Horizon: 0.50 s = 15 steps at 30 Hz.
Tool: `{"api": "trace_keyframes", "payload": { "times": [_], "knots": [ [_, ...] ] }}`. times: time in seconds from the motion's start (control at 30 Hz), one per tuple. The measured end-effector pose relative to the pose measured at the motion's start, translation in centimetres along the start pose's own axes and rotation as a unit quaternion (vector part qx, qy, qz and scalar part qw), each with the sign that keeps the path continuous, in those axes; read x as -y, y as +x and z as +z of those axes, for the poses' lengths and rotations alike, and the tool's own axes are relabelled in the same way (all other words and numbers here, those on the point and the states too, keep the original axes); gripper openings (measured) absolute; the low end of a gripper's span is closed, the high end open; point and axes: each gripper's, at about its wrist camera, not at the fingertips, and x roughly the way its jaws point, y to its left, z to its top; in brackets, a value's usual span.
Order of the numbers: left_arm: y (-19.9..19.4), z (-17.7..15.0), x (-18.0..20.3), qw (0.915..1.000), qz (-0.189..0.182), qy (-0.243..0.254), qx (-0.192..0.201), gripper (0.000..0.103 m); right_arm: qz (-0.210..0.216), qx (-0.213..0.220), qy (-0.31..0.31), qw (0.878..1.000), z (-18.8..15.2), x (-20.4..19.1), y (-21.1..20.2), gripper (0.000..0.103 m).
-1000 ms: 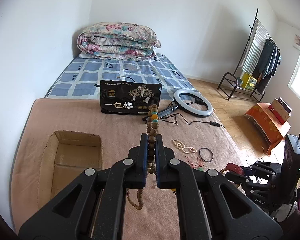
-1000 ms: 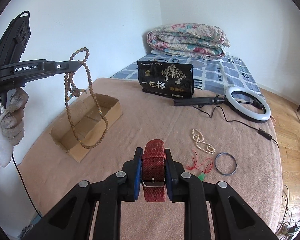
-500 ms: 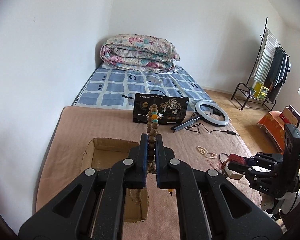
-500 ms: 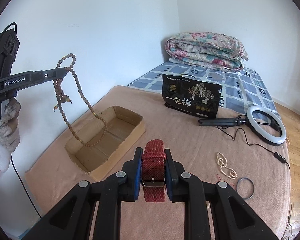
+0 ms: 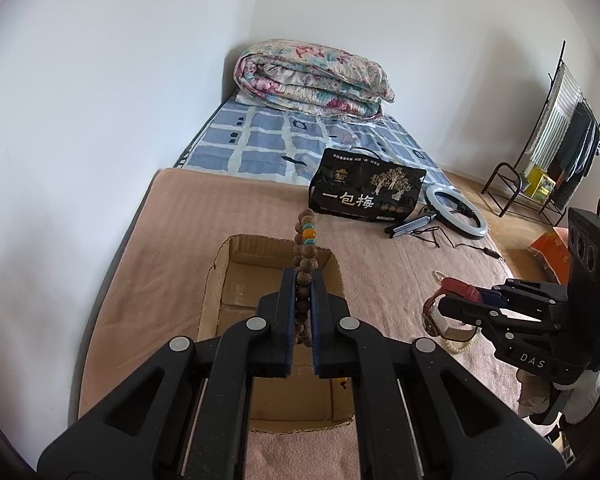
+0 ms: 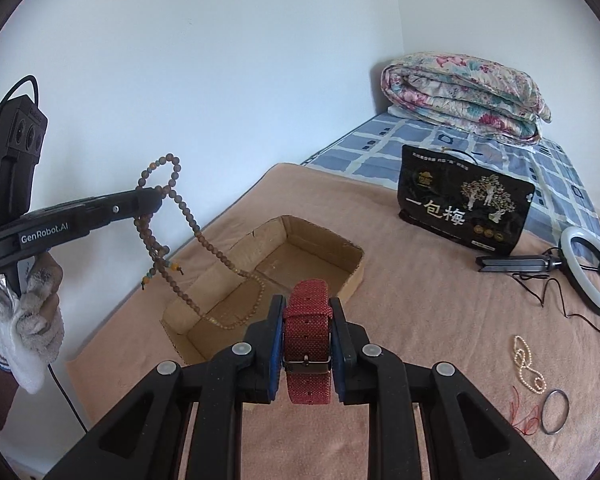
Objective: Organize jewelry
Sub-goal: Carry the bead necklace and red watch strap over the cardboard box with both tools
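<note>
Nearest the right wrist camera, the right gripper (image 6: 307,334) had its jaws clamped on a red woven watch strap with a dark metal buckle (image 6: 308,336), held upright between the blue pads just in front of the open brown cardboard box (image 6: 342,276). The left gripper (image 5: 303,304) had its jaws pinched on a long string of brown wooden prayer beads (image 6: 188,216); one loop stood above the fingertips, and the rest hung down so that its lower end lay inside the box, on the floor of it. Both grippers were above the pinkish-tan blanket (image 6: 420,292) covering the near part of the bed. To the right on that blanket lay a white pearl necklace (image 6: 527,364), a thin dark ring bangle (image 6: 555,417) and a red cord (image 6: 524,416), well apart from the box. Farther back stood a black printed bag with gold trees (image 6: 464,206), a white ring light on a dark handle (image 6: 588,276) beside it, and at the far end a folded floral quilt (image 6: 460,94) on the blue checked sheet (image 6: 420,140).
</note>
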Motion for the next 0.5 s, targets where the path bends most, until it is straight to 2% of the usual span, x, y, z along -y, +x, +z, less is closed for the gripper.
{"api": "trace_keyframes", "payload": {
  "times": [0.23,0.5],
  "knots": [
    [2.1,-1.2,-2.1,0.9996,-0.004,-0.016,-0.022,0.004,0.021,-0.015,0.003,1.0,0.6,-2.0,4.5,0.019],
    [3.9,-2.6,-2.7,0.9992,-0.001,-0.008,-0.04,0.004,0.027,-0.039,0.003,0.999,0.3,-2.8,8.6,0.019]
  ]
}}
